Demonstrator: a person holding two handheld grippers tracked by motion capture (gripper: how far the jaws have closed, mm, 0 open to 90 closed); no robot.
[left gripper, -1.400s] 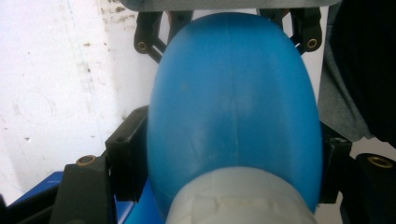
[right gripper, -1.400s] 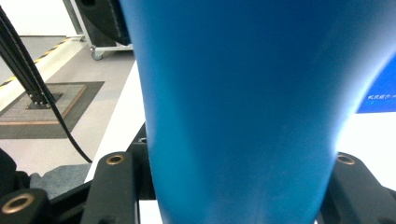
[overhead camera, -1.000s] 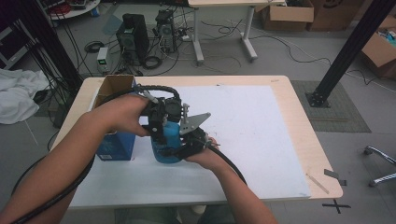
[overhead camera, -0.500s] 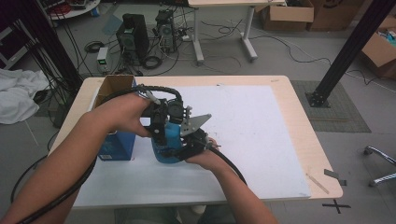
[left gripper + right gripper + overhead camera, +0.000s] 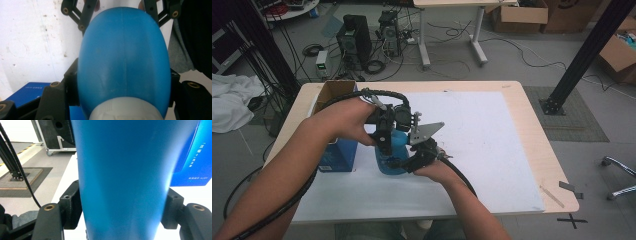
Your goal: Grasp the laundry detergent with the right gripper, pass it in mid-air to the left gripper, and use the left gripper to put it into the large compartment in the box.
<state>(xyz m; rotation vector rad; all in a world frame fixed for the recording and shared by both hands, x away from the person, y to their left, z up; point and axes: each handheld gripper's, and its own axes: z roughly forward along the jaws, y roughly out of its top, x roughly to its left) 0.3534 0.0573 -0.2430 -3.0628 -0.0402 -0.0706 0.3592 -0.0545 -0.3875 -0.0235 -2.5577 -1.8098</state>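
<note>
Both claws clamped on bottle, upright on the mat.

Left claw [image 5: 122, 82] grips the bottle [image 5: 123, 62] near its white cap [image 5: 125, 110]; right claw [image 5: 122, 207] pinches the lower body. Bottle stands just right of the blue box [image 5: 337, 155]. Grasp done; cap apparently not yet off, judging by its seat.

The bottle [image 5: 123, 62] looks like smooth blue plastic with a soft sheen, its cap [image 5: 125, 110] ribbed white plastic. The table [image 5: 532, 130] has a pale wood edge under a matt white sheet [image 5: 492, 150], scuffed and speckled. The box [image 5: 337, 155] is glossy blue card.
</note>
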